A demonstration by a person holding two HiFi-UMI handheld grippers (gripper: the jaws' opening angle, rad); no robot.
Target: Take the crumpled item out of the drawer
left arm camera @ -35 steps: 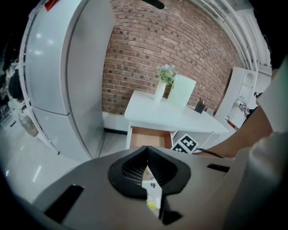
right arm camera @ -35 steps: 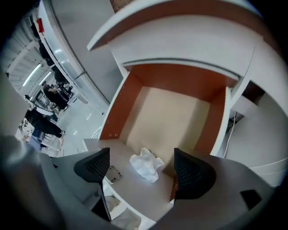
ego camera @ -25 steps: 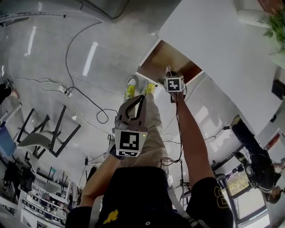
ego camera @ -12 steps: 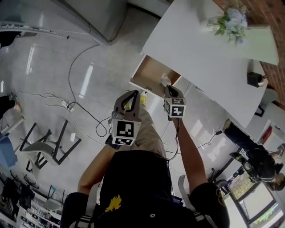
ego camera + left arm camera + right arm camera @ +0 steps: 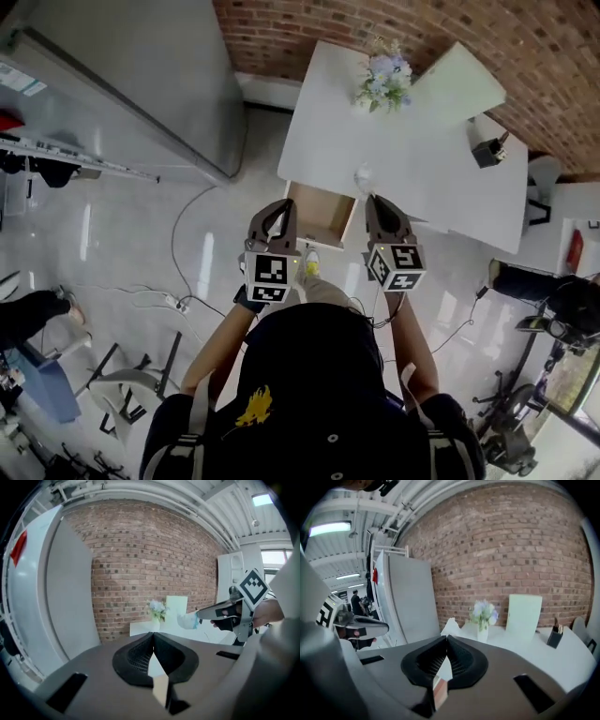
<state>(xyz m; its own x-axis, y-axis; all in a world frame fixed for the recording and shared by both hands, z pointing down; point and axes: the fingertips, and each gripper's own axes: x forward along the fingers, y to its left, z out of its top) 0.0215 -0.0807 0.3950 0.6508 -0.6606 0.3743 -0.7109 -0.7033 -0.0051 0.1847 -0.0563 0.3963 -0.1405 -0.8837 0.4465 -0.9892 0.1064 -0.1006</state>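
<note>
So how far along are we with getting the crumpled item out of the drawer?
Done: the crumpled item is out of the open drawer. In hand: the right tool is shut on it, holding it by the front edge of the white table. Left: setting it down somewhere, and perhaps closing the drawer. The left tool is shut and empty.

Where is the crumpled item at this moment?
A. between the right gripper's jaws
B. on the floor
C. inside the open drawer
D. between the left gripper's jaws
A: the left gripper view shows the crumpled item pinched at the tips of the right gripper.
</note>
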